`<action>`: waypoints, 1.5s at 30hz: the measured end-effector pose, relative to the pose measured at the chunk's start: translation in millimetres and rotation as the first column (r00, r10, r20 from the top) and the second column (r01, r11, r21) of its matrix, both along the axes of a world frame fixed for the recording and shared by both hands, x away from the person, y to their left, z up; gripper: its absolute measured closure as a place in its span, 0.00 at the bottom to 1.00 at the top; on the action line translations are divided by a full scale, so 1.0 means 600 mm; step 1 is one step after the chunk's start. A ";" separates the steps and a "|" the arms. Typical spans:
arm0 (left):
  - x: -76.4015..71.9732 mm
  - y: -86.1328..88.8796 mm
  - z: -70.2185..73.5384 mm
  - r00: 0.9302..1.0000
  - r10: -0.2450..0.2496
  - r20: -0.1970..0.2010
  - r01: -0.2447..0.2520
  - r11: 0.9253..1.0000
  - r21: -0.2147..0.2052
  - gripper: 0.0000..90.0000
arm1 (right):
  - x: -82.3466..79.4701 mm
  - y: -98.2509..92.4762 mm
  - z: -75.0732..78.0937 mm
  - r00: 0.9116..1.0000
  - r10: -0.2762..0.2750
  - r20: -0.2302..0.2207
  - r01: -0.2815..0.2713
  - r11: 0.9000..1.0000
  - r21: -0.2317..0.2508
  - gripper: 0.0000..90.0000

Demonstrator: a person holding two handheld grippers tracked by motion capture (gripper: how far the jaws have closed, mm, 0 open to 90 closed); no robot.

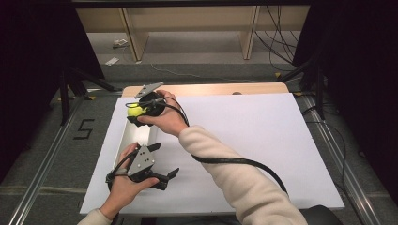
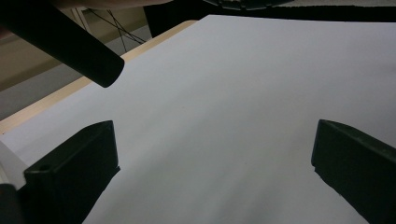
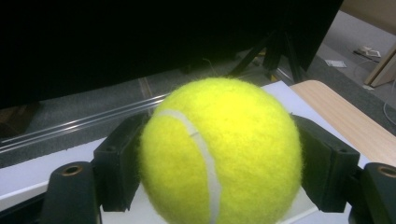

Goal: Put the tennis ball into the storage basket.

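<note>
1. Right gripper (image 1: 136,112) first: it's clamped on the tennis ball (image 3: 219,151), jaws pressing the ball's two opposite flanks, seam curving down the face towards the camera.
2. In the high view the ball (image 1: 135,110) pokes out at the gripper's far tip, held up above the white sheet (image 1: 244,140) near its far left corner.
3. Just beneath and a touch nearer the person sits a long pale tray (image 1: 133,135); whether the ball touches it, I can't tell.
4. How it handles, by my reckoning: light, fuzzy felt that grips well, springy under pressure, round enough to roll off once let go. Across the widest girth is the place to hold, as here.
5. Left gripper (image 1: 162,179): jaws spread wide, nothing between them, hovering over bare sheet (image 2: 224,116) nearer the person.
</note>
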State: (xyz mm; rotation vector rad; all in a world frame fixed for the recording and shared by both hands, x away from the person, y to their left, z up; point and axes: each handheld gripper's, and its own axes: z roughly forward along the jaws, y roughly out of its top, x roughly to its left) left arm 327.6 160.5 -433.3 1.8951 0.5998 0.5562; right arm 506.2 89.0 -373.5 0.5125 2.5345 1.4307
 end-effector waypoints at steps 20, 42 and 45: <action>0.000 0.000 0.000 1.000 -0.004 0.002 0.004 1.000 0.005 0.00 | -0.001 0.014 -0.011 1.000 0.025 -0.017 -0.025 0.999 -0.021 0.29; 0.000 -0.001 0.000 1.000 -0.007 0.002 0.007 1.000 0.006 0.00 | -0.002 0.024 -0.018 0.999 0.040 -0.030 -0.041 0.998 -0.041 0.29; 0.000 -0.001 0.000 1.000 -0.008 0.002 0.008 1.000 0.007 0.00 | -0.002 0.025 -0.020 0.999 0.042 -0.030 -0.044 0.998 -0.041 0.29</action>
